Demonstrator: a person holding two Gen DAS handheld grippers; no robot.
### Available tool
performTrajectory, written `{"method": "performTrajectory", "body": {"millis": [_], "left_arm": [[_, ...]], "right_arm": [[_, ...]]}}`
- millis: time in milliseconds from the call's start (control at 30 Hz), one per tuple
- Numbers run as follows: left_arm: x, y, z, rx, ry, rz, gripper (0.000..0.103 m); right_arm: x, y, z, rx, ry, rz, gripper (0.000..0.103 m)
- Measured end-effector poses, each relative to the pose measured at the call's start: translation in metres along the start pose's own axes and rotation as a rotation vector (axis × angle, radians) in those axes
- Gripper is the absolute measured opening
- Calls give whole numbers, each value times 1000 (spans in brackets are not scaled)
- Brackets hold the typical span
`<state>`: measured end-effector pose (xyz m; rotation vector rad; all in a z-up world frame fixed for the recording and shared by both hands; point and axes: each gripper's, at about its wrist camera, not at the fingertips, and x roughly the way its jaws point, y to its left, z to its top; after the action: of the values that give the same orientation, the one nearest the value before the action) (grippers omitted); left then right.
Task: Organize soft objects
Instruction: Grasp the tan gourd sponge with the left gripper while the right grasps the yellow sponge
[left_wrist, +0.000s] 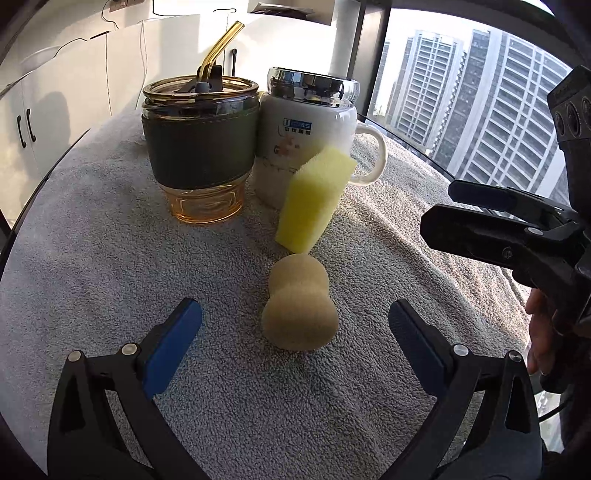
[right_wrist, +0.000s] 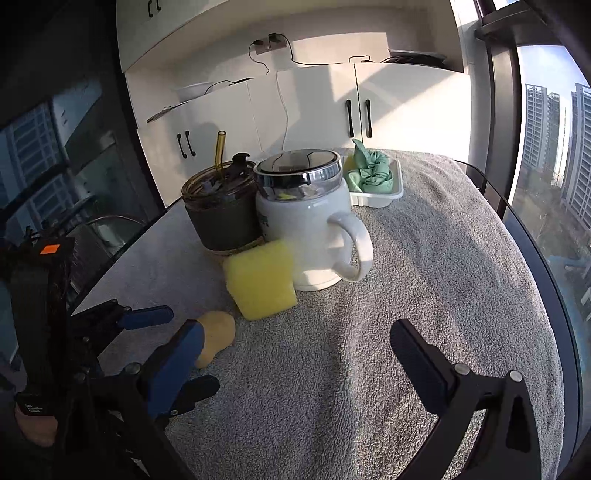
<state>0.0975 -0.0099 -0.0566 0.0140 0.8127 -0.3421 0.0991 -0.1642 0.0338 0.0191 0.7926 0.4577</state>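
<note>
My left claw (left_wrist: 295, 325) spread wide, tan puff sponge (left_wrist: 300, 306) lying between its fingers, untouched, on towel-covered counter (left_wrist: 110, 258). Amber tumbler (left_wrist: 201, 147), white mug (left_wrist: 306, 136), yellow sponge (left_wrist: 314, 199) leaning against mug. My right claw (right_wrist: 295, 350) spread, holding nothing.

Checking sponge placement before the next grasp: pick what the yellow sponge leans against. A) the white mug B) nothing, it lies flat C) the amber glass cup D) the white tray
A: the yellow sponge stands tilted with its upper end against the white mug, beside the amber cup; the tray sits behind the mug, apart.
</note>
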Motion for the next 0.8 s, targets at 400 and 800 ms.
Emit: {"method": "performTrajectory", "body": {"millis": [400, 800], "left_arm": [[8, 10, 6, -30, 44, 57, 79], [10, 5, 8, -2, 43, -14, 44]], "right_arm": [[47, 19, 14, -22, 48, 93, 103], [87, 21, 20, -38, 115, 120, 82]]}}
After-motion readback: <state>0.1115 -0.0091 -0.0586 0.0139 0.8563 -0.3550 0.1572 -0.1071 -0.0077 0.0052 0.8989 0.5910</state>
